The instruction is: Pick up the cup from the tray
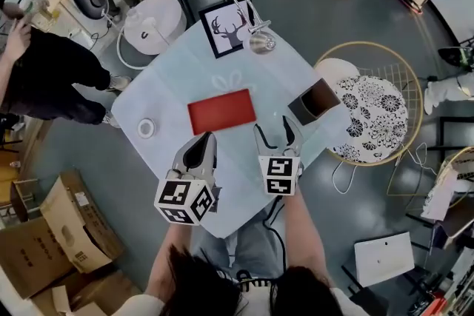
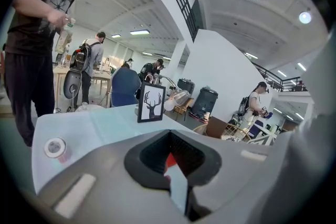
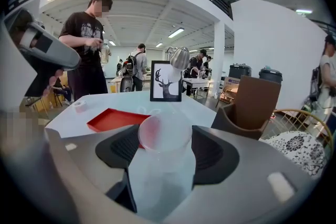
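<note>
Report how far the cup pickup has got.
Done: the clear cup is off the red tray, which shows no cup on it. In hand: the right claw is closed on the cup, near the table's front edge. The left claw is shut and empty. Left: nothing of the pickup itself that I can see, only keeping the grip.

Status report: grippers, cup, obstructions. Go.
Left gripper shut, empty. Right gripper shut on clear cup, off the red tray. Brown box beside the right gripper, not touching.
</note>
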### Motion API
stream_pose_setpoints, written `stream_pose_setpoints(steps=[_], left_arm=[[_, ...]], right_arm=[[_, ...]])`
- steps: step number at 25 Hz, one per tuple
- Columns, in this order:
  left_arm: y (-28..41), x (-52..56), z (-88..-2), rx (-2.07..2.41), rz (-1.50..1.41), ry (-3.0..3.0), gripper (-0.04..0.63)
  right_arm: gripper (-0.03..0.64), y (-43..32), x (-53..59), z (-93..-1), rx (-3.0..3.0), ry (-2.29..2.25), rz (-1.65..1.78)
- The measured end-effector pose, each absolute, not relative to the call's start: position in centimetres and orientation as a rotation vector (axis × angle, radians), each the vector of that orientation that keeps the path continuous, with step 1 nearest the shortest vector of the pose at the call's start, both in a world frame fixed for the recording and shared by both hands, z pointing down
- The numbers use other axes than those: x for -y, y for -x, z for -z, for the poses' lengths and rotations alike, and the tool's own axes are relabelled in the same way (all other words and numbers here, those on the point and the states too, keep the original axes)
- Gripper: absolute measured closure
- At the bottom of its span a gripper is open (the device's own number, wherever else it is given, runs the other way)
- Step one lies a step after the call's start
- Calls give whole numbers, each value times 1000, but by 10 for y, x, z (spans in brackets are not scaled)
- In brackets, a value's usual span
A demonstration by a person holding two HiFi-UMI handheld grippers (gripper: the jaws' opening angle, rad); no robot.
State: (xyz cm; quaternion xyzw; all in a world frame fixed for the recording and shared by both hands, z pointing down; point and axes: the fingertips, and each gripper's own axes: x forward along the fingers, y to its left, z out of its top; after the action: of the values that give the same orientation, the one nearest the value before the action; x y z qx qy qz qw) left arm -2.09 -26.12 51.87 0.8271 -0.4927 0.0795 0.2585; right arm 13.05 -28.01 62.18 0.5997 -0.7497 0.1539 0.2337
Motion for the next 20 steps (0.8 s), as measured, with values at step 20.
stream_pose_setpoints(steps=[20], left_arm=[[16, 254, -522, 1341, -287, -2285, 595]], right_arm=[[235, -138, 280, -628, 2125, -1719, -490]])
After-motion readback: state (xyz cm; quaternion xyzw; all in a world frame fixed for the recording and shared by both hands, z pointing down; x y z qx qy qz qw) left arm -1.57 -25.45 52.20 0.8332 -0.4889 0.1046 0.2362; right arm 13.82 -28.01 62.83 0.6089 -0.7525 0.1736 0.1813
